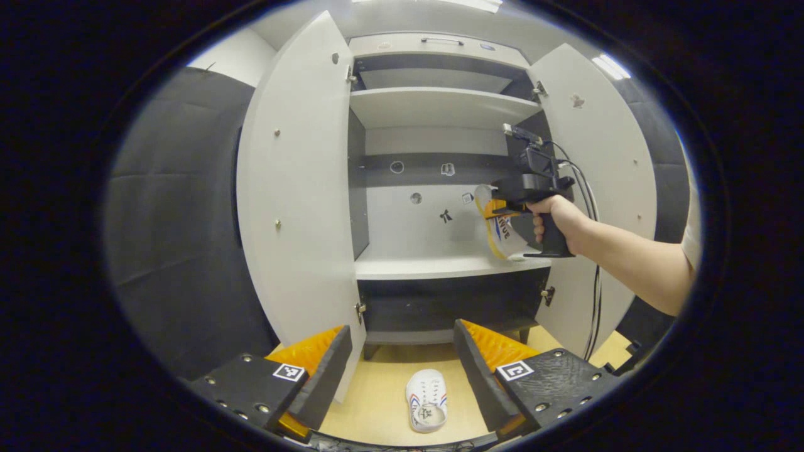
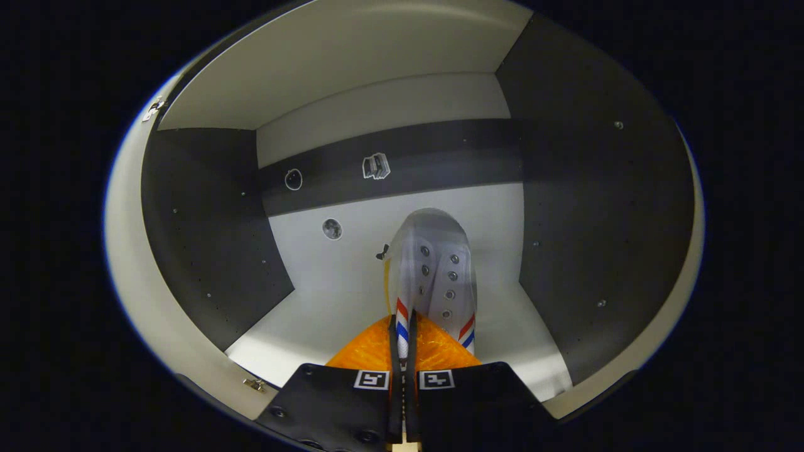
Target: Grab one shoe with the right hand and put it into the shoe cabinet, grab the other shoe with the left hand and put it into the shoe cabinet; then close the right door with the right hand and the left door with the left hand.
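The shoe cabinet (image 1: 440, 267) stands with both doors wide open. A hand holds my right gripper (image 1: 499, 210) at the right end of the middle shelf, shut on a white shoe (image 1: 499, 232) with red and blue stripes, held toe-up. In the right gripper view the same shoe (image 2: 433, 276) points into the compartment above the shelf (image 2: 326, 314), pinched at its side by the closed fingers of the right gripper (image 2: 403, 351). The second white shoe (image 1: 426, 400) lies on the floor in front of the cabinet, between the spread fingers of my open left gripper (image 1: 402, 370), which is above it.
The left door (image 1: 295, 188) and right door (image 1: 597, 176) swing outward on either side. An upper shelf (image 1: 440, 103) and a drawer with a handle (image 1: 441, 41) sit above. A cable (image 1: 590, 251) hangs from the right gripper. Black cloth wall flanks the cabinet; the floor (image 1: 377, 389) is wood-coloured.
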